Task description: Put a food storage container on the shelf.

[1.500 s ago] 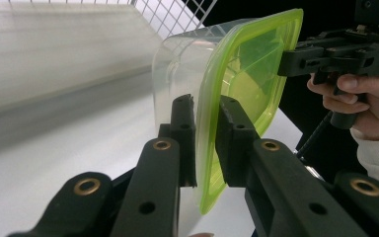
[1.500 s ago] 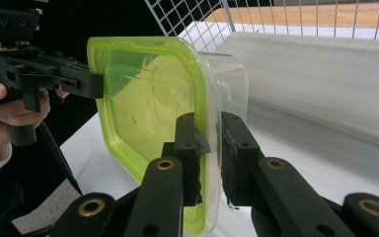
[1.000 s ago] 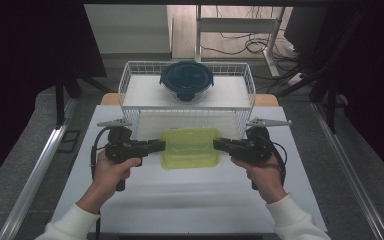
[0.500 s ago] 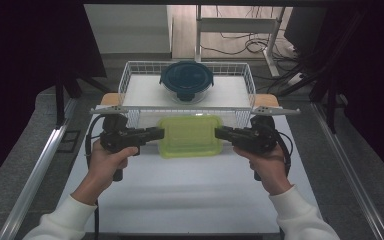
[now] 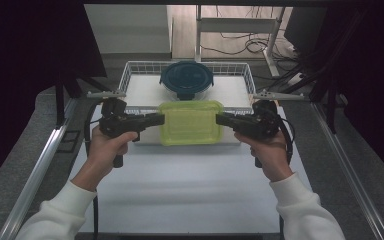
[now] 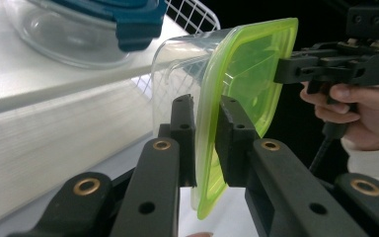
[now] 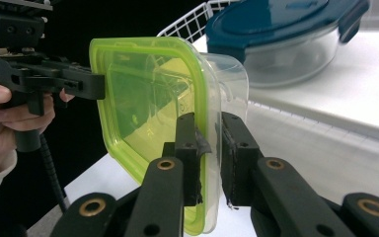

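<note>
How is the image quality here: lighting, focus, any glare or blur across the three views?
High view: dim, dark surroundings, sharp enough; the green-lidded container reads clearly between the left gripper and the right gripper. Left gripper view: near jaws soft, table streaked with blur. Right gripper view: the round blue-lidded container slightly soft, bright white surface near washout.

One camera sits high up and looks forward and down on the white counter (image 5: 190,185). Two more cameras ride on the black tools, each looking very close along its own jaws. All three views share the clear plastic box with the lime-green lid (image 5: 191,122) (image 6: 246,84) (image 7: 148,98).
</note>
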Motion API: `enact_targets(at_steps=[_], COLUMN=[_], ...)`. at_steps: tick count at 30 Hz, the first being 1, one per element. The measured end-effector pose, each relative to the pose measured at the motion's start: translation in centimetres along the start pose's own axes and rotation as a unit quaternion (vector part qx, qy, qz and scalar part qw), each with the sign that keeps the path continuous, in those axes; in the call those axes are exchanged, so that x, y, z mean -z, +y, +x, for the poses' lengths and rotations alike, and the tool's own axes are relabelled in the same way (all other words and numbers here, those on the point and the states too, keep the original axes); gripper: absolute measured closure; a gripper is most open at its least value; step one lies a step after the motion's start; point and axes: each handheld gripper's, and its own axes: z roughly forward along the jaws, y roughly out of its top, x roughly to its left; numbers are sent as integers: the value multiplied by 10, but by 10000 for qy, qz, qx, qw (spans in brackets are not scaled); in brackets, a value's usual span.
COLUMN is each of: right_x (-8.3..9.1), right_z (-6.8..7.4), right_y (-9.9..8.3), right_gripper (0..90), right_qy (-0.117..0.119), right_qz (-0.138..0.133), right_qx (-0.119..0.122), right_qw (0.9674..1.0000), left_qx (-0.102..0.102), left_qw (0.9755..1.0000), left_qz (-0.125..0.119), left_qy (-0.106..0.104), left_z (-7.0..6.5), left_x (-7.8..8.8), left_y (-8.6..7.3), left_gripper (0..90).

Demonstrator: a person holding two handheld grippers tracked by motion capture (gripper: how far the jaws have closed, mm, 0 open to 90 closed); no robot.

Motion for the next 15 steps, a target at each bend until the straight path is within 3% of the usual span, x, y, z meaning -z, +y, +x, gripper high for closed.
enact_targets(at_steps=[8, 15], right_x=[-1, -5], right_z=[-1, -2], right_y=[24, 43], right_gripper=[791, 792], right_qy=[-82, -103], right_qz=[-85, -83], right_qx=[102, 110], right_qw=[9999, 9999], left_qx=[-167, -152], left_qw=[9998, 9997], left_qz=[-76, -120], left_qy=[118, 115], left_z=[0, 5], left_x=[3, 4], left_y=[24, 40], left_gripper=[799, 800])
